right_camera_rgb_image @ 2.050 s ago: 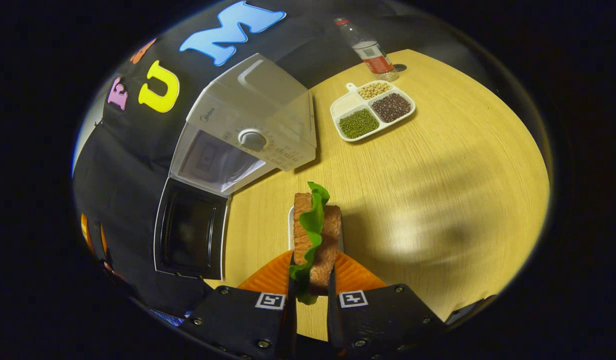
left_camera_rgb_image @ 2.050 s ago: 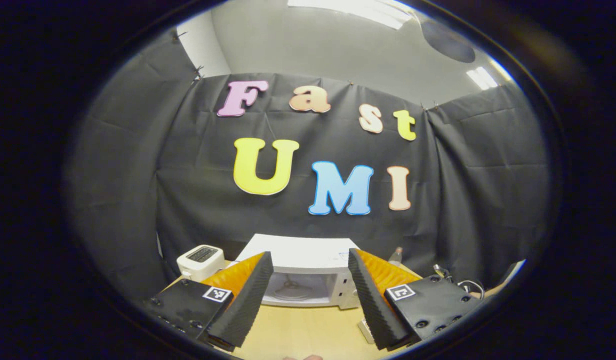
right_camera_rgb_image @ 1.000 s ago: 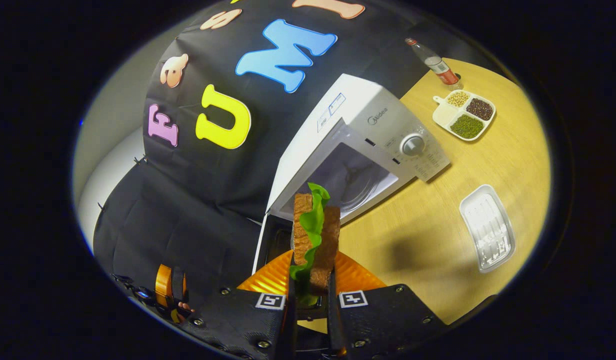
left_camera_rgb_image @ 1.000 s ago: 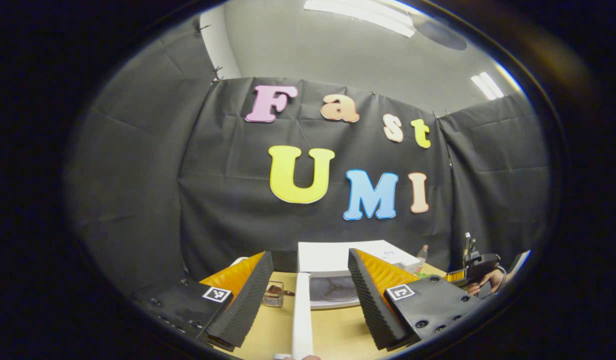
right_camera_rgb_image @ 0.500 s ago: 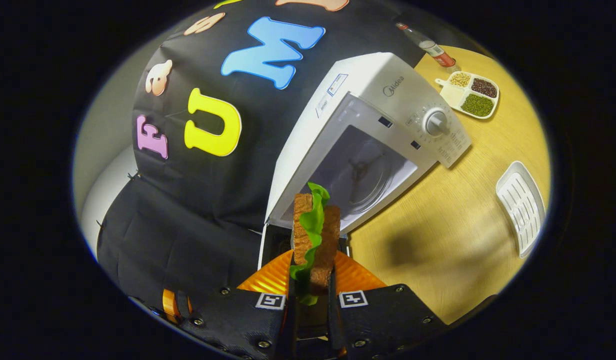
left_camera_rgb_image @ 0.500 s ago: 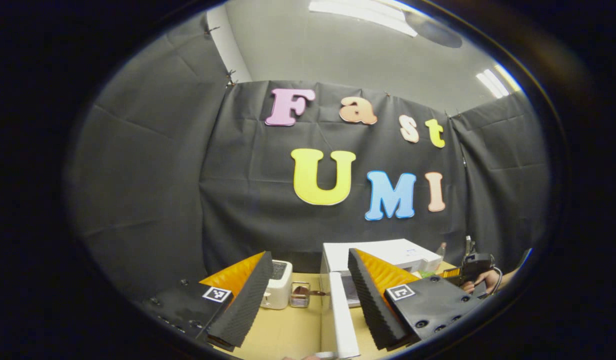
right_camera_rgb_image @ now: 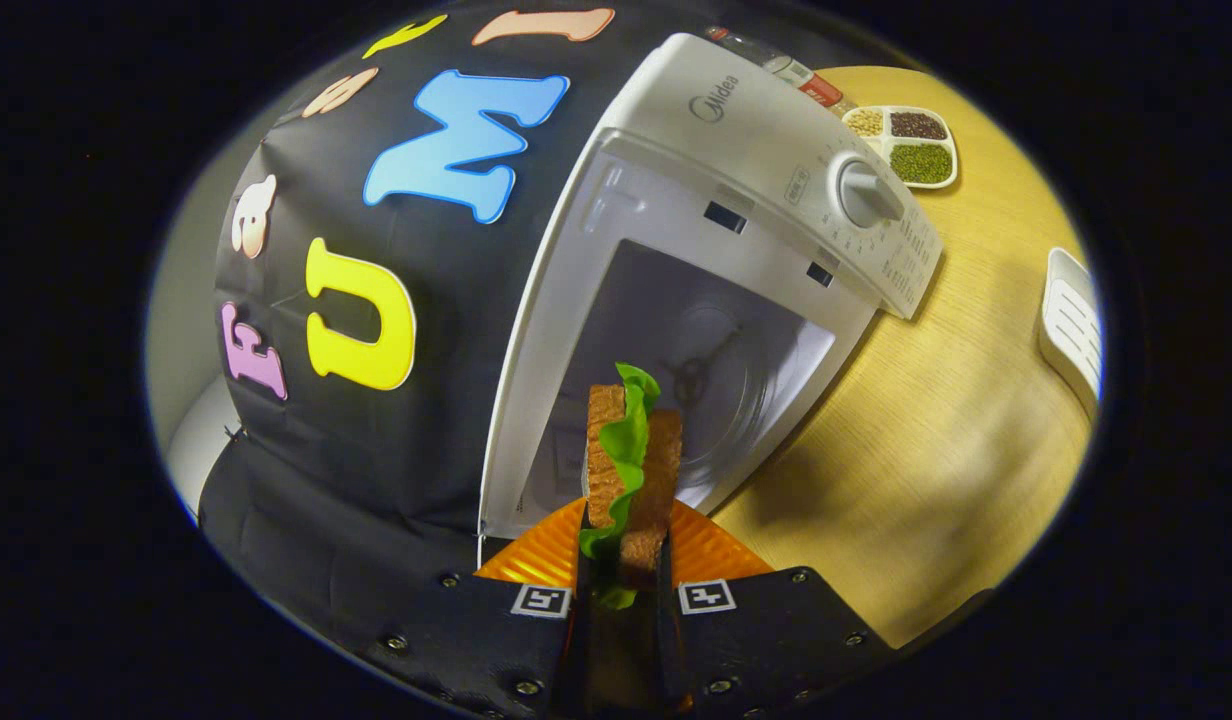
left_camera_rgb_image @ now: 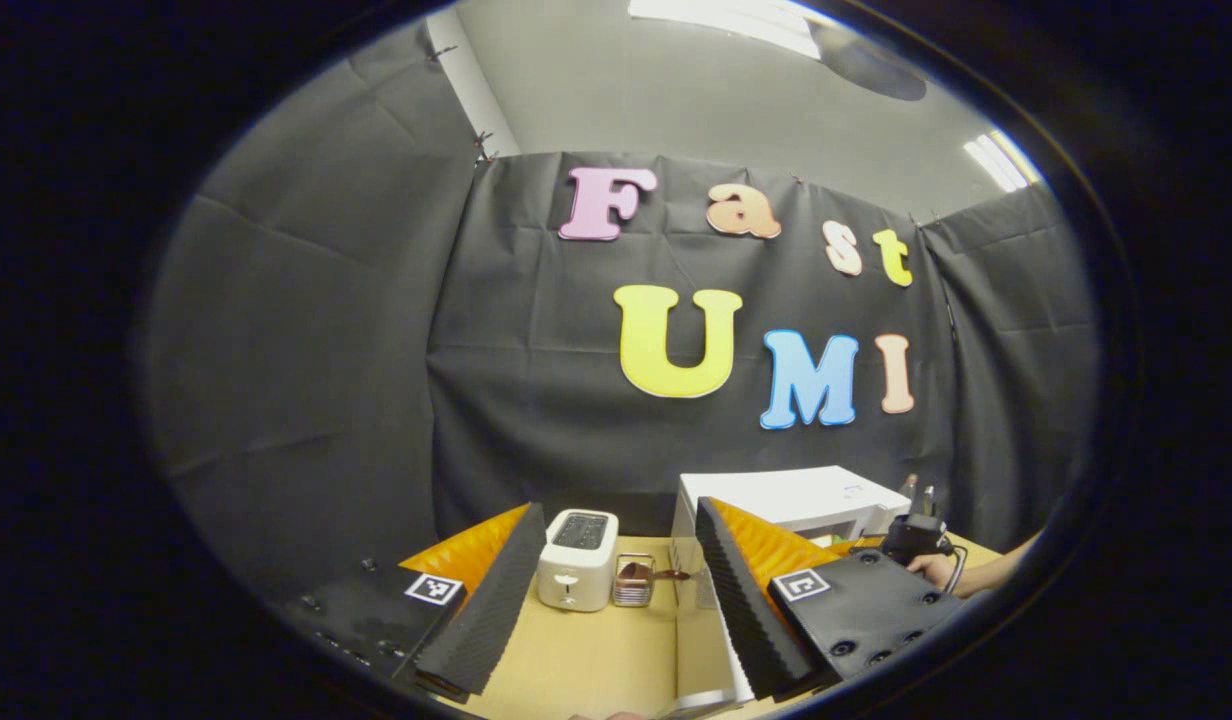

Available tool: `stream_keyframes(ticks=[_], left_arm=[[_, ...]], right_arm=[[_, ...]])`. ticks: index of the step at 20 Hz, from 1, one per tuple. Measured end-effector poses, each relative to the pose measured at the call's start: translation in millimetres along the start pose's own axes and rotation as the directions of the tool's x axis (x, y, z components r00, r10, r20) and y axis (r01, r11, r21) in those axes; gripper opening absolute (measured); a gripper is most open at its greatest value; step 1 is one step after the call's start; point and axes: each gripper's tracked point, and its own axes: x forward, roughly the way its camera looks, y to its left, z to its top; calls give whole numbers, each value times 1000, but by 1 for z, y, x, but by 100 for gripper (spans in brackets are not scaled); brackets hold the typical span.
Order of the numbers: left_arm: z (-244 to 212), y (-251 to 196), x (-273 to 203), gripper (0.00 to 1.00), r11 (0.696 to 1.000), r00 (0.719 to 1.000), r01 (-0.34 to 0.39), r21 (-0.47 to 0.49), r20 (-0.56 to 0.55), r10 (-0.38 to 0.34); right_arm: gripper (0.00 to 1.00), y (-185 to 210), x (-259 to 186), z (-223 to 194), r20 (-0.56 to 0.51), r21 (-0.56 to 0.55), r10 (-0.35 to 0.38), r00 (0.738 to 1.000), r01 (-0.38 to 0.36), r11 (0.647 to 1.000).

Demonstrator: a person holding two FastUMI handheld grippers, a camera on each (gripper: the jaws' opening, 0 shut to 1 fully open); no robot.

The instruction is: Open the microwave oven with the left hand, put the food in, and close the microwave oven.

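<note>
The right tongs [right_camera_rgb_image: 621, 570] are closed narrow on the sandwich [right_camera_rgb_image: 631, 470], two brown slices with a green lettuce leaf standing between them, held upright on edge with both fingers pressing its sides. The sandwich hangs just in front of the open mouth of the microwave oven [right_camera_rgb_image: 746, 170], low at the near edge of the opening. The white cavity lies straight behind it, with the round turntable [right_camera_rgb_image: 721, 385] on its floor, and nothing stands between the food and the cavity. The control knob [right_camera_rgb_image: 866, 195] sits on the panel to the right of the opening.

On the wooden worktop [right_camera_rgb_image: 936, 430], far right past the oven, lie a divided dish of beans [right_camera_rgb_image: 901, 135] and a bottle [right_camera_rgb_image: 791, 70] beside it. A white ribbed tray [right_camera_rgb_image: 1071, 325] sits at the right edge, well apart from the oven.

The left tongs [left_camera_rgb_image: 616, 590] stand wide apart with nothing pressed between them. The edge of the open oven door [left_camera_rgb_image: 701, 640] runs up close along the inner side of their right finger; whether it touches cannot be told. Beyond, a white toaster [left_camera_rgb_image: 574, 560] and a small wire rack [left_camera_rgb_image: 633, 585] stand on the worktop left of the oven body, and a hand [left_camera_rgb_image: 936, 568] holds the other gripper at the far right.
</note>
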Motion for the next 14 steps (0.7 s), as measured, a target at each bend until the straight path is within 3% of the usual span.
stream_keyframes(ticks=[4,8,14], left_arm=[[-10,20,1,96,1000,999,-19,21,-43,20],[-20,34,1,97,997,997,-26,72,-77,32],[-30,52,-4,97,995,991,-54,79,-122,64]], right_arm=[[25,-5,47,0,110,97,-14,994,3,995],[24,-7,86,15,246,169,-31,969,-11,986],[25,-26,137,27,324,268,-104,940,14,963]])
